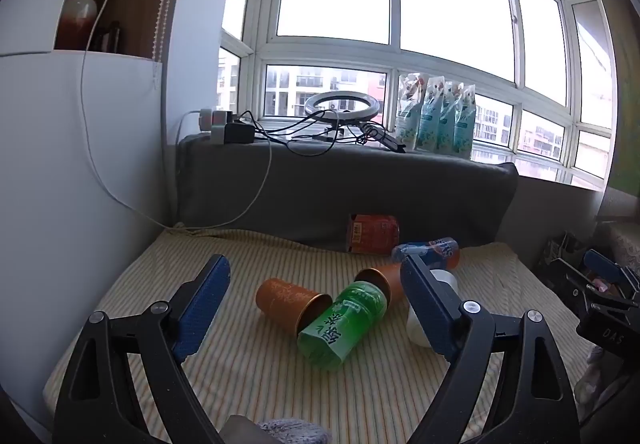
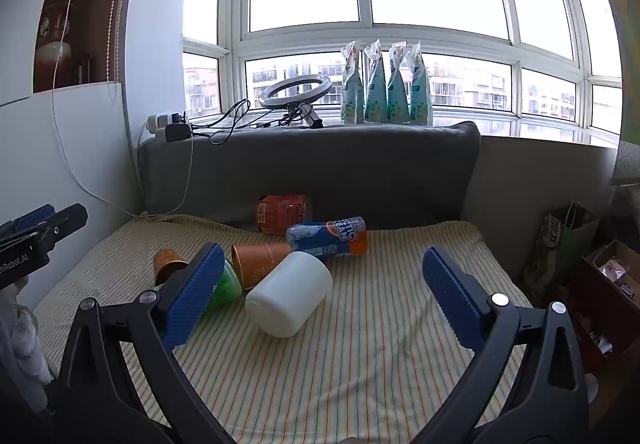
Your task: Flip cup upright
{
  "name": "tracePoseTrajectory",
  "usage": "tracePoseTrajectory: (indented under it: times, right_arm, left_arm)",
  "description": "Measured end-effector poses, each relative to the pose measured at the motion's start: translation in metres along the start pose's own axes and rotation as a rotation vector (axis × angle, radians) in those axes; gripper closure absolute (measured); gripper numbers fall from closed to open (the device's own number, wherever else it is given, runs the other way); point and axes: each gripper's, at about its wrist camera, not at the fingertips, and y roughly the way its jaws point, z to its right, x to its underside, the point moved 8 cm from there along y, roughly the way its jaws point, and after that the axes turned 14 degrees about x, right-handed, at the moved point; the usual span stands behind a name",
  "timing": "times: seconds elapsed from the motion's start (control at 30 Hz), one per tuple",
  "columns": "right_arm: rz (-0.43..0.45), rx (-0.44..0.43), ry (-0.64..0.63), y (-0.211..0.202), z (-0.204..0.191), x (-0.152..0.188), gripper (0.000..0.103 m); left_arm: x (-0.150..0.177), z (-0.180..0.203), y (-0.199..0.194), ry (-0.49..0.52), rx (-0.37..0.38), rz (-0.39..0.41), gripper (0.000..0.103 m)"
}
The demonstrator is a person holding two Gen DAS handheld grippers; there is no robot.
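Your left gripper (image 1: 316, 300): jaws spread wide, holding nothing, hovering above the near part of the striped mat (image 1: 248, 372).

Your right gripper (image 2: 320, 284): jaws likewise spread and empty.

Cups on the mat, all lying on their sides:
- white cup (image 2: 289, 293), plain, opaque, nearest your right gripper;
- orange cup (image 1: 291, 304), mouth toward you, touching the green cup (image 1: 343, 325);
- second orange cup (image 2: 260, 262), just behind the white one;
- blue-and-orange printed cup (image 2: 328, 237), farther back;
- red cup (image 2: 282, 213), against the far grey cushion (image 2: 320, 172).
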Motion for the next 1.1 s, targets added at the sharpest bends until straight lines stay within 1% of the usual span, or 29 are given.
tracePoseTrajectory:
  times: [0.13,0.3,0.87,1.1]
  right_arm:
    - [0.007,0.000,-0.002,-0.001,-0.001,-0.002,0.002]
    - [0.006,-0.002,0.002,-0.001,0.000,-0.002,0.002]
    - [0.000,0.000,0.003,0.004,0.000,0.002,0.002]
    - [-0.001,0.000,0.005,0.003,0.001,-0.001,0.002]
  left_arm:
    - [-0.001,0.002,0.002,0.011,0.000,0.006,0.016]
    - [0.000,-0.007,-0.001,-0.015,0.000,0.011,0.016]
    - [-0.001,0.001,-0.001,0.011,-0.004,0.010,0.016]
    - [0.000,0.002,0.000,0.011,-0.002,0.011,0.016]
